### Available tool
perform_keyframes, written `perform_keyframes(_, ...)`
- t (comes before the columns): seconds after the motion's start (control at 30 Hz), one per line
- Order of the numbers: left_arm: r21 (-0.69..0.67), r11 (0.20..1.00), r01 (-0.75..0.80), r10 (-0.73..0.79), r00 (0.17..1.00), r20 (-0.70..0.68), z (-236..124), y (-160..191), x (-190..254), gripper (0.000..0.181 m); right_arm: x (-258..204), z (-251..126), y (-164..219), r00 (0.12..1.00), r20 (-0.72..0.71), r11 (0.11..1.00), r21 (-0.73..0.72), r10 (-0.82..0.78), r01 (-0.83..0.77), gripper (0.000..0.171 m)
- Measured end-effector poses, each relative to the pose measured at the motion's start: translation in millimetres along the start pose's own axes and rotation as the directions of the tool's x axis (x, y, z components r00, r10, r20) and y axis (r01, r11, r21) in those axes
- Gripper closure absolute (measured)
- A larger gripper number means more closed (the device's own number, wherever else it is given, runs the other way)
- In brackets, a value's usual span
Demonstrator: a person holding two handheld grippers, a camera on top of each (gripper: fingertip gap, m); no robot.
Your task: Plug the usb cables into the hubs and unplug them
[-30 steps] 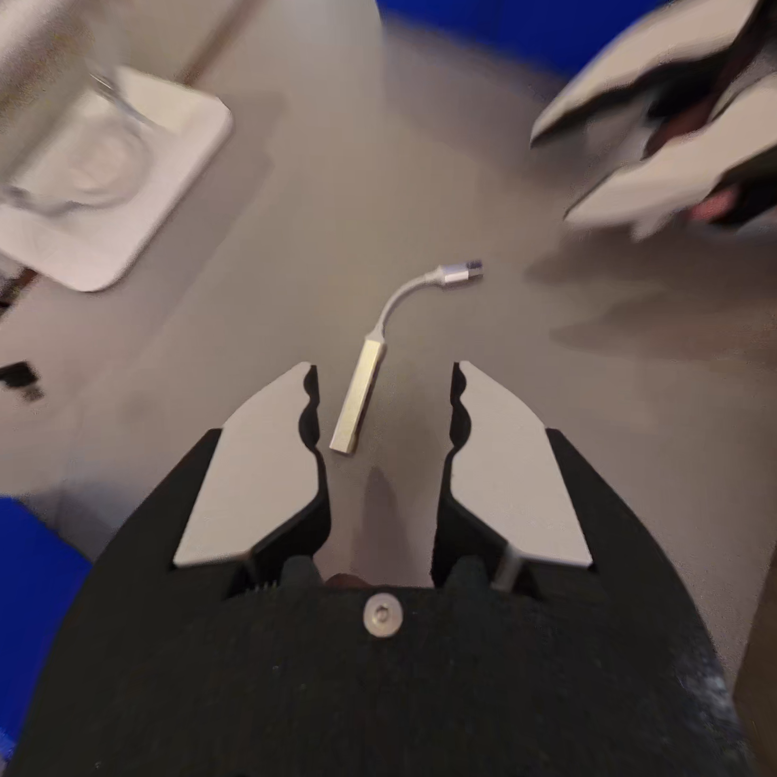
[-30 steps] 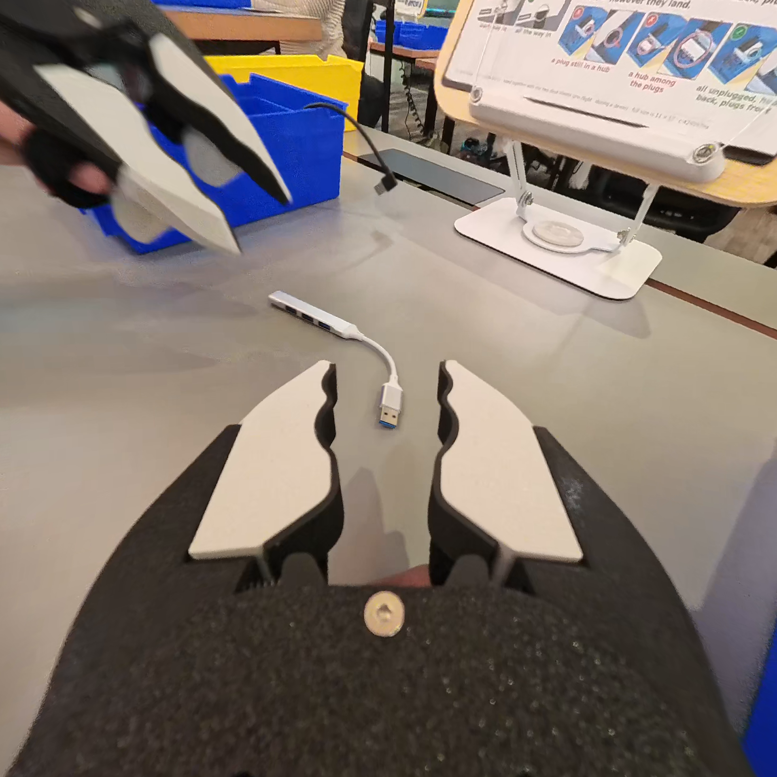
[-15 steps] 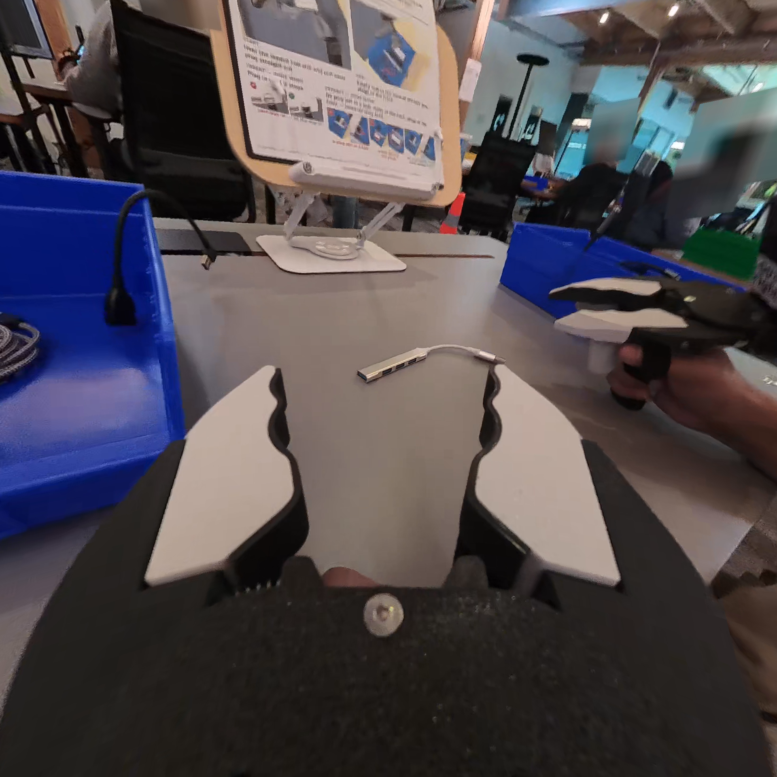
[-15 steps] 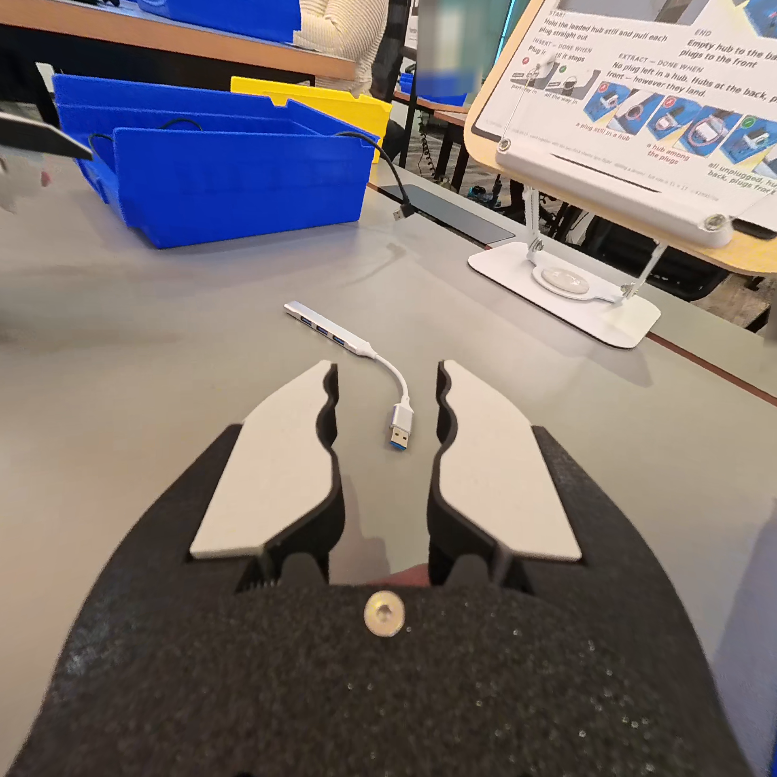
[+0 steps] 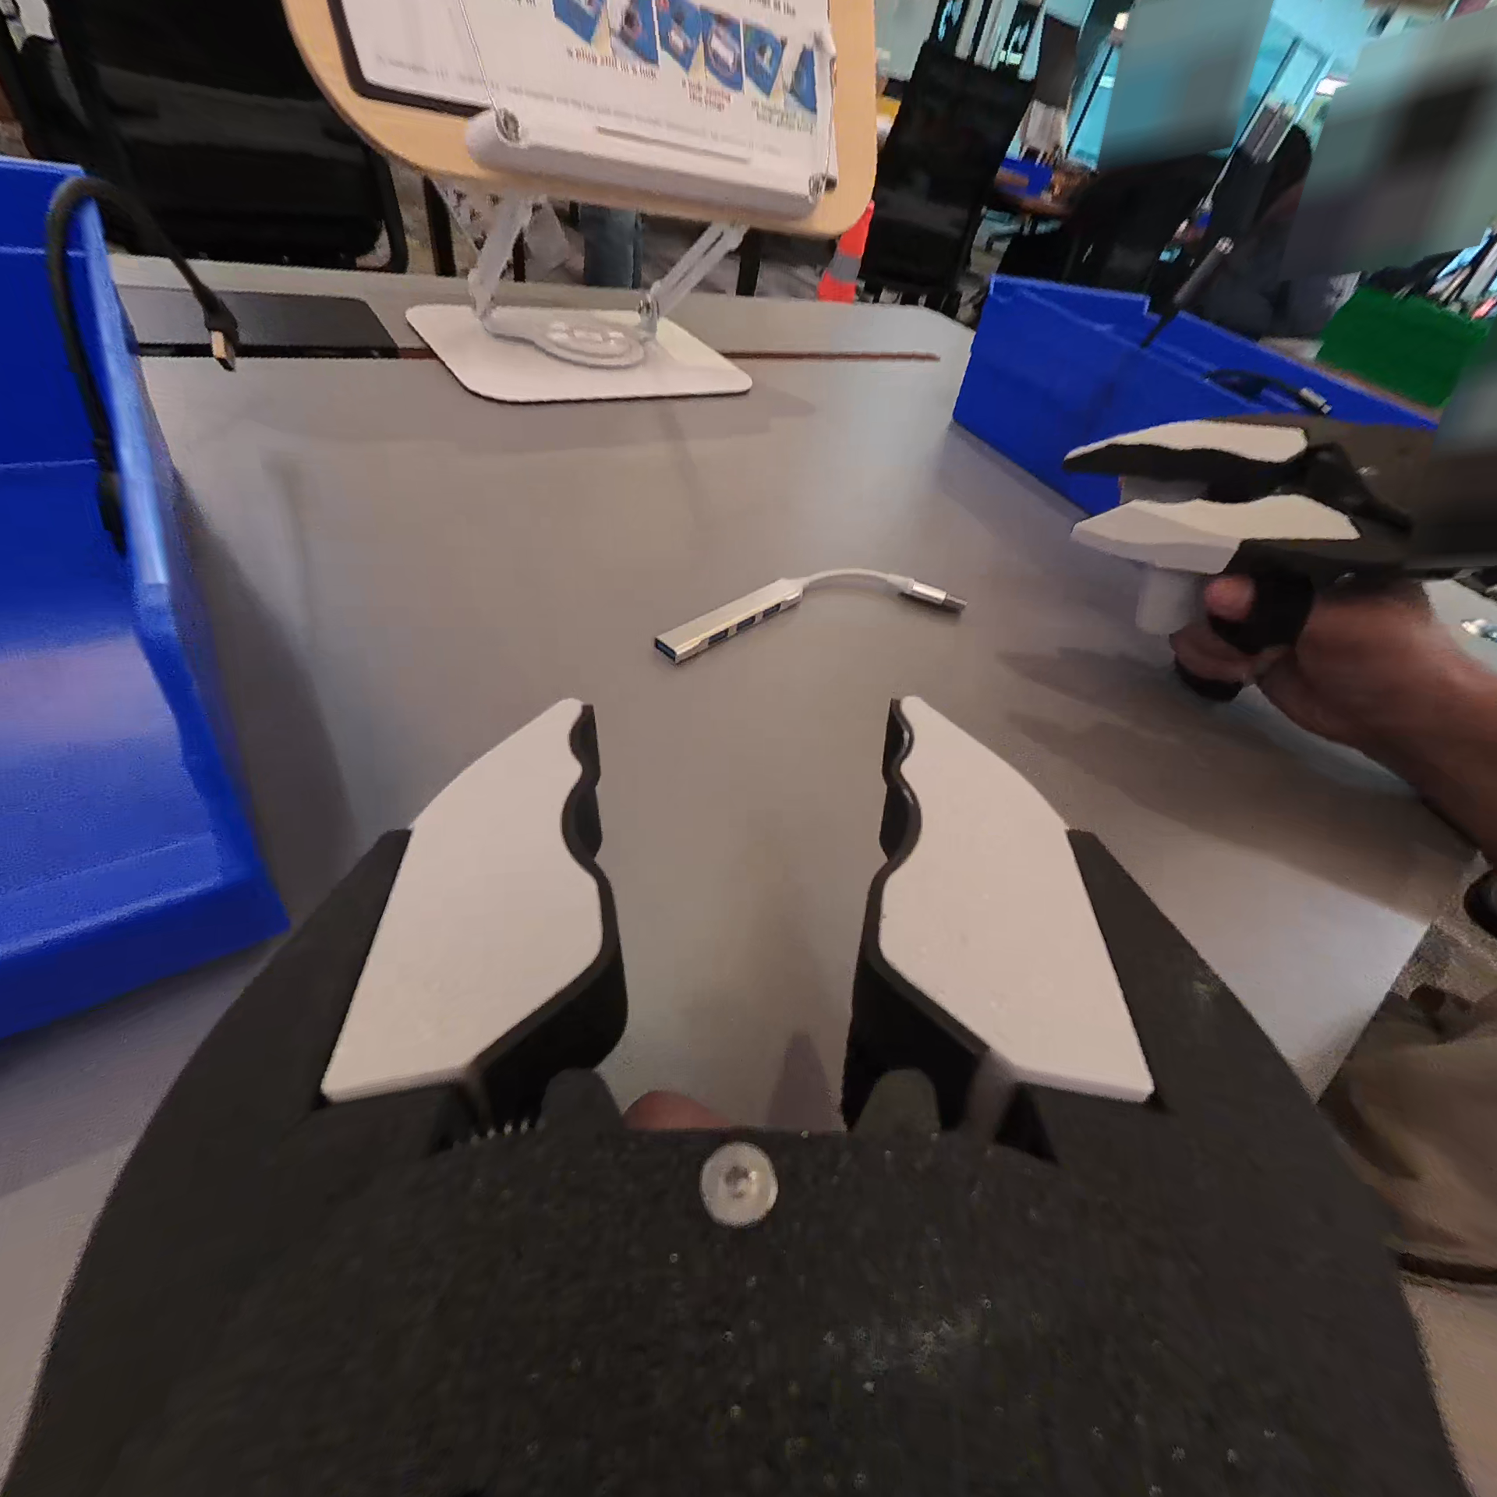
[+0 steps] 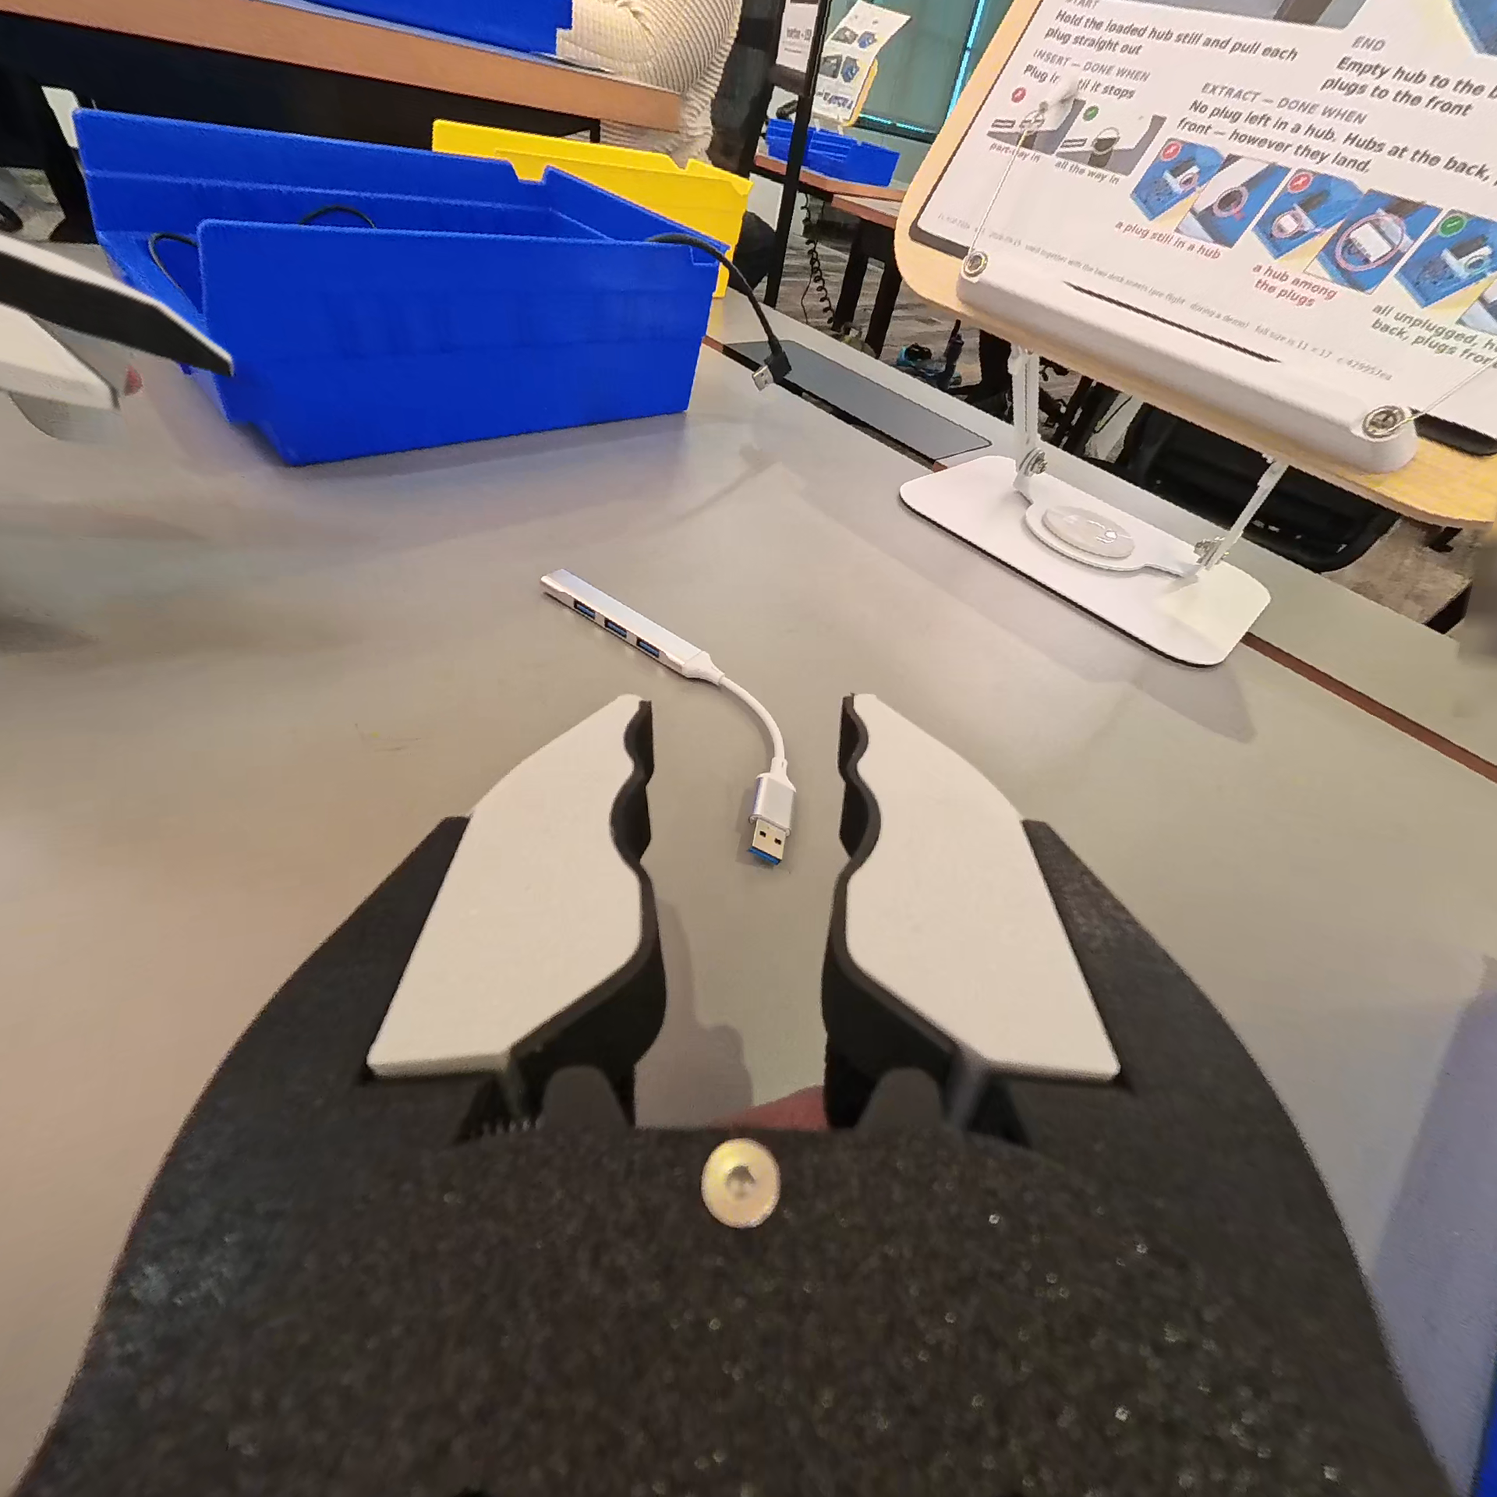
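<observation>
The silver hub (image 6: pixel 622 624) lies on the counter (image 6: pixel 243 729), well ahead of the left tongs (image 5: pixel 739 713). Its plug (image 6: pixel 769 818) sits between the right tongs' (image 6: pixel 744 713) tips. Both tongs gape, empty.

A white stand (image 6: pixel 1085 559) holding a wooden board (image 6: pixel 923 202) with a printed sheet (image 6: pixel 1264 162) sits on the grey bench (image 6: pixel 243 729) at two o'clock. A yellow bin (image 6: pixel 616 174) stands at eleven o'clock. A traffic cone (image 5: pixel 846 259) shows at one o'clock in the left view.
</observation>
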State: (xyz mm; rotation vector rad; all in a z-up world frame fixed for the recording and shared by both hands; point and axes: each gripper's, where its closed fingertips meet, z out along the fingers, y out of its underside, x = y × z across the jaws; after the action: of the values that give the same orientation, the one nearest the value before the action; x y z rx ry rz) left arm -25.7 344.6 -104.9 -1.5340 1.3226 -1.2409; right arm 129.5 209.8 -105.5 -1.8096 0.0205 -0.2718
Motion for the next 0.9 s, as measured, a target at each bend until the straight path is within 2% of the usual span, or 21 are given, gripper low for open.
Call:
perform_keyframes(0.1, -0.056, 0.998, -0.003, 0.001, 0.999, -0.036, 6, -6, 7, 0.117, 0, 0, 0, 1.000, 0.003, 1.000, -0.002, 0.002, -0.002, 0.128)
perform_keyframes(0.2, -0.148, 0.982, -0.118, 0.107, 0.991, -0.078, 10, -44, 7, 0.118, -1, 0, 1, 1.000, 0.007, 1.000, -0.006, 0.000, 0.000, 0.128)
perform_keyframes(0.3, -0.308, 0.898, -0.313, 0.300, 0.950, -0.090, 21, -87, -16, 0.116, -2, 0, 0, 1.000, 0.011, 1.000, -0.003, -0.005, 0.006, 0.128)
perform_keyframes(0.37, -0.379, 0.839, -0.391, 0.389, 0.917, -0.086, 42, -120, -44, 0.118, -3, -1, 0, 1.000, 0.014, 1.000, -0.003, -0.005, 0.005, 0.128)
perform_keyframes(0.43, -0.483, 0.775, -0.407, 0.415, 0.905, -0.097, 70, -140, -78, 0.119, -4, -1, 0, 1.000, 0.015, 1.000, -0.002, -0.008, 0.008, 0.128)
perform_keyframes(0.5, -0.579, 0.724, -0.376, 0.372, 0.919, -0.132, 103, -151, -106, 0.118, -4, -1, 0, 1.000, 0.013, 1.000, -0.002, -0.015, 0.015, 0.128)
perform_keyframes(0.67, -0.778, 0.576, -0.252, 0.240, 0.962, -0.134, 178, -140, -168, 0.118, -6, -2, 0, 1.000, 0.018, 1.000, -0.002, -0.021, 0.021, 0.128)
perform_keyframes(0.73, -0.835, 0.499, -0.232, 0.251, 0.961, -0.117, 201, -127, -190, 0.119, -6, -2, 0, 1.000, 0.021, 1.000, 0.001, -0.018, 0.018, 0.128)
perform_keyframes(0.83, -0.920, 0.335, -0.201, 0.293, 0.951, -0.101, 218, -102, -217, 0.119, -6, -3, 0, 1.000, 0.026, 1.000, 0.006, -0.010, 0.009, 0.128)
perform_keyframes(0.87, -0.934, 0.297, -0.197, 0.311, 0.945, -0.100, 222, -96, -224, 0.119, -6, -4, 0, 1.000, 0.028, 1.000, 0.008, -0.007, 0.007, 0.128)
perform_keyframes(0.9, -0.932, 0.301, -0.201, 0.327, 0.940, -0.097, 228, -94, -228, 0.122, -6, -4, 0, 1.000, 0.030, 1.000, 0.009, -0.006, 0.006, 0.128)
